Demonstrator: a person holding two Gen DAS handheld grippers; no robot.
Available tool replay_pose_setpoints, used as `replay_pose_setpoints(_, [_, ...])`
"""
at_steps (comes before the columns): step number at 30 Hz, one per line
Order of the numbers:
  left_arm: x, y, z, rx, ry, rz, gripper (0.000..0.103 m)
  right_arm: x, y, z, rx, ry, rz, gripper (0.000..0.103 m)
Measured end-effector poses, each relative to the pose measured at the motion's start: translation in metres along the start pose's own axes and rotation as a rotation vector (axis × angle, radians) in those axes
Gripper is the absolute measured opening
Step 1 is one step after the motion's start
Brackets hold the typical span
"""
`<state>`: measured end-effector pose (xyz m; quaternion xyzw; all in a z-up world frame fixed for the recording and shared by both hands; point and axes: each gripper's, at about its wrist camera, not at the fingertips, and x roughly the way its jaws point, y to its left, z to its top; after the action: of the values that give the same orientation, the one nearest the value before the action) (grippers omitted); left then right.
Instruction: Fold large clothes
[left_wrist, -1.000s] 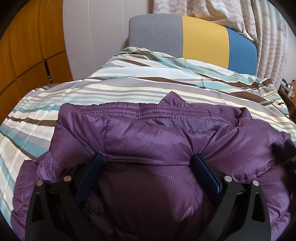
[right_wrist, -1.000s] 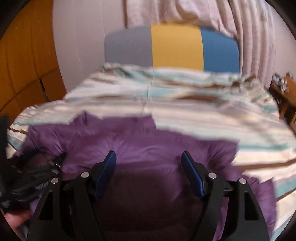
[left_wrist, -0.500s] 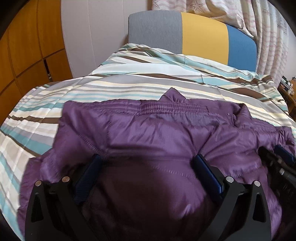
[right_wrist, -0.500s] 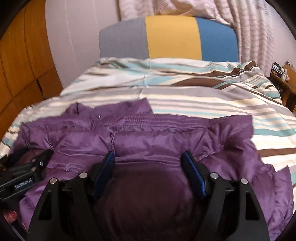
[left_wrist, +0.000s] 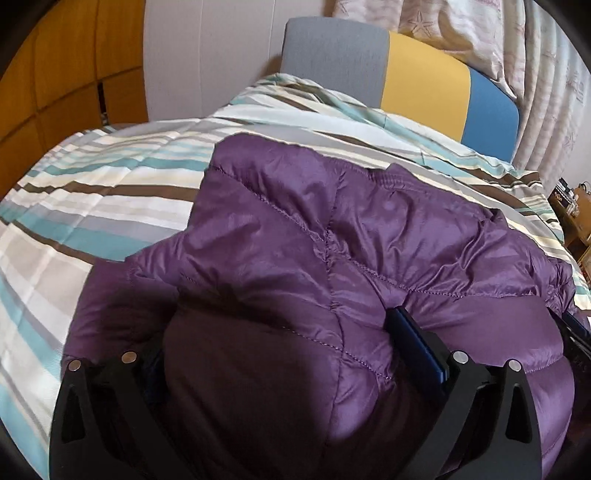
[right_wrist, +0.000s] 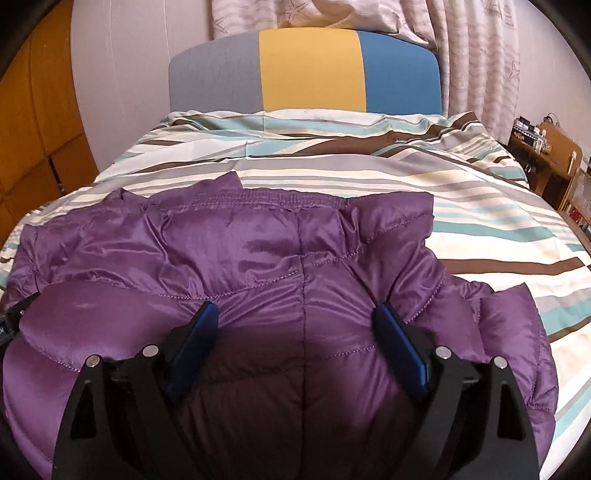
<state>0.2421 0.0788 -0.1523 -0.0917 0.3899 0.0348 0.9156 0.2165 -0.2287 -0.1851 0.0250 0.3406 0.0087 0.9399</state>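
The purple puffer jacket (right_wrist: 295, 251) lies bunched on the striped bedspread (right_wrist: 480, 206), seemingly one fold made (more remain), the right gripper (right_wrist: 295, 332), just widened, straddling padding unpressed; the left gripper (left_wrist: 280, 354) straddles padding too, its grip unclear.

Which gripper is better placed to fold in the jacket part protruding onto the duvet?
Right, probably. The protruding flap of the purple puffer jacket lies beside the right gripper, whose jaws have just been opening with padding between them. The left gripper sits at the opposite side.
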Motion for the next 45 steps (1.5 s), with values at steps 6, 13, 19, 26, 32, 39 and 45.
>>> replay_pose_setpoints(6, [-0.011,0.001,-0.005,-0.016,-0.008,-0.01,0.1,0.002,0.0,-0.001,0.002,-0.001,0.002,0.088])
replay_pose_setpoints(13, [-0.069,0.025,-0.048,-0.113,-0.094,-0.012,0.1,-0.004,-0.004,-0.001,0.015,-0.014,0.011,0.091])
replay_pose_setpoints(19, [-0.103,0.06,-0.088,-0.212,-0.127,-0.067,0.1,-0.017,-0.005,-0.004,0.02,-0.062,0.002,0.095])
replay_pose_setpoints(26, [-0.107,0.088,-0.115,-0.385,-0.083,-0.208,0.078,-0.022,-0.004,-0.006,0.02,-0.07,-0.01,0.095])
replay_pose_setpoints(32, [-0.091,0.081,-0.11,-0.5,-0.043,-0.351,0.071,-0.024,-0.003,-0.007,0.015,-0.074,-0.021,0.095])
replay_pose_setpoints(39, [-0.076,0.071,-0.098,-0.541,-0.069,-0.378,0.071,-0.043,0.0,-0.013,-0.001,-0.092,0.031,0.082])
replay_pose_setpoints(45, [-0.081,0.058,-0.101,-0.476,-0.102,-0.321,0.071,-0.099,0.029,-0.044,-0.078,-0.109,0.215,0.056])
